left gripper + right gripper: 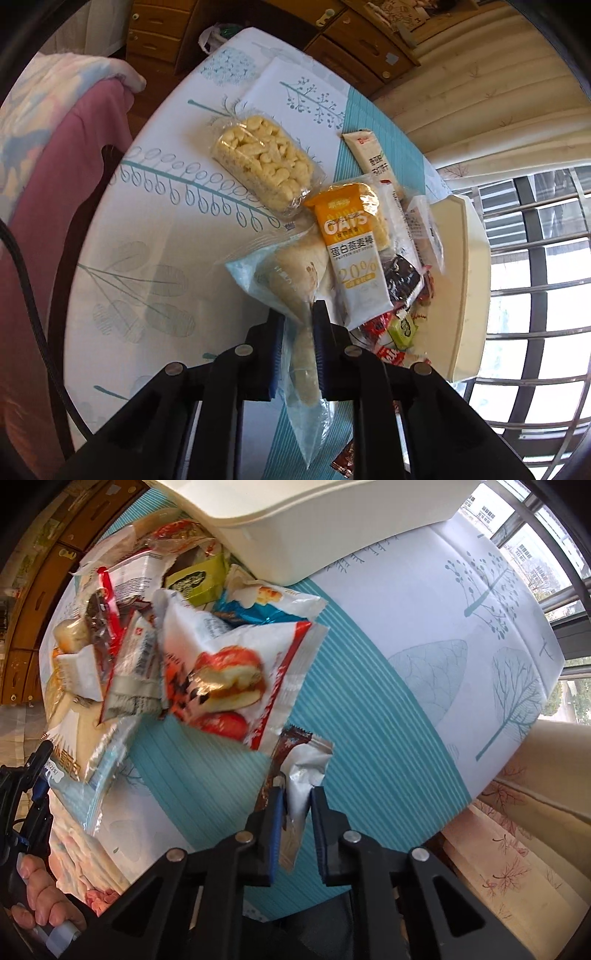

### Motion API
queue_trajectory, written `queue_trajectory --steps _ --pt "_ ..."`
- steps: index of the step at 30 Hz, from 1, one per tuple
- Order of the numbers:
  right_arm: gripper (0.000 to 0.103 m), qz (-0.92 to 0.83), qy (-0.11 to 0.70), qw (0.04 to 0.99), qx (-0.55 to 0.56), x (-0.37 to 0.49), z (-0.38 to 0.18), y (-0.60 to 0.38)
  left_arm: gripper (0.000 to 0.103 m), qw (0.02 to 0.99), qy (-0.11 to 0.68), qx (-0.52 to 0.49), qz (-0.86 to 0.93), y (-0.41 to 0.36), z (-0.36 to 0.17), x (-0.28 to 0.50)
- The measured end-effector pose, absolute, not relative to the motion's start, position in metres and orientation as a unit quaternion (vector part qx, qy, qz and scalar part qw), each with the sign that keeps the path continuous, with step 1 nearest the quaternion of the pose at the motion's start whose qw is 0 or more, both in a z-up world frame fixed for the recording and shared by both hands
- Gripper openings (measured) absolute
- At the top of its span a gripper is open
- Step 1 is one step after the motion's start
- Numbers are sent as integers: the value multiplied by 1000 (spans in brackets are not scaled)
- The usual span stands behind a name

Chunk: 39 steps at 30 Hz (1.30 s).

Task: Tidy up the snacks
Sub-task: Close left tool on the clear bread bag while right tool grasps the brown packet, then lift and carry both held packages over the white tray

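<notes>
My left gripper (298, 326) is shut on a clear, blue-tinted bread bag (295, 273), which hangs between its pads above the table. Just right of it an orange OATS bar (354, 251) lies on a heap of small snack packets (399, 328). A clear pack of pale puffed snacks (262, 162) lies farther off. My right gripper (298, 799) points down and is shut on a small silver-and-brown wrapper (304, 771). A white-and-red packet with a bun picture (229, 679) sits just beyond it. The left gripper (40, 771) shows at the left edge with the bread bag (74, 775).
A cream plastic bin (465, 280) (295, 524) stands beside the heap. A teal-and-white leaf-print cloth (147, 221) covers the table. A white stick packet (369, 155), a green packet (195, 579) and a blue packet (258, 605) lie around. A pink-draped chair (55, 166) is at left.
</notes>
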State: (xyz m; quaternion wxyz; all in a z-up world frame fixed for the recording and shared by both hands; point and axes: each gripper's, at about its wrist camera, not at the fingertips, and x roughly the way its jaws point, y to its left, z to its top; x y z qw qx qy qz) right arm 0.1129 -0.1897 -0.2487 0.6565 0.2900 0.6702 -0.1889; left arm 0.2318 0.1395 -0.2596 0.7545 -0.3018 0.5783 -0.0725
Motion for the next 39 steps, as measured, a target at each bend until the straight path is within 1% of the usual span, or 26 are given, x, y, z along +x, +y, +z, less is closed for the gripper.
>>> queue_trajectory --steps 9,21,27,33,39 --pt "13 -178 637 687 302 92 -218 -154 10 782 562 -242 -119 142 -213 211" --pt "13 -137 587 743 290 87 -175 -127 10 824 502 -179 -193 136 -129 187" --pt "12 -94 545 784 281 103 -146 -121 10 842 464 -181 -207 132 -90 184" --pt "11 -58 500 831 236 121 -117 -138 10 862 424 -191 -202 118 -50 180" --pt "11 -24 471 859 198 130 -97 -166 10 876 387 -203 -203 87 -12 177"
